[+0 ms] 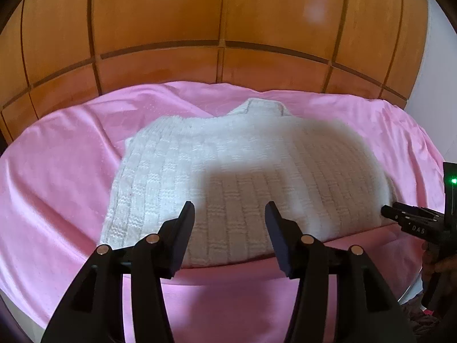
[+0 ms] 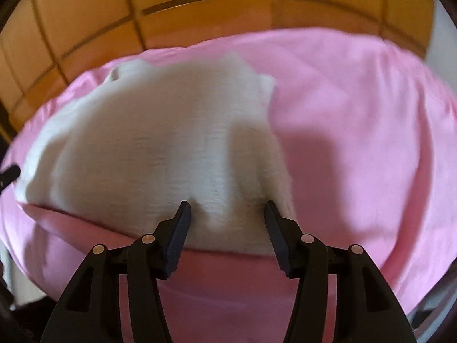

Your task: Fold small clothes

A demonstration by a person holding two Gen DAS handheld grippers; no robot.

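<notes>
A small white knitted sweater (image 1: pixel 228 165) lies flat on a pink cloth (image 1: pixel 57 177), collar pointing away from me. My left gripper (image 1: pixel 230 214) is open and empty, its fingertips over the sweater's near hem. My right gripper (image 2: pixel 227 214) is open too, hovering over the near right corner of the sweater (image 2: pixel 160 148); that view is blurred. The right gripper also shows at the right edge of the left wrist view (image 1: pixel 400 217), beside the sweater's right side.
The pink cloth (image 2: pixel 357 143) covers the whole work surface and hangs over its near edge. An orange-brown wooden panelled wall (image 1: pixel 200 14) stands right behind it. A white wall (image 1: pixel 440 43) shows at the far right.
</notes>
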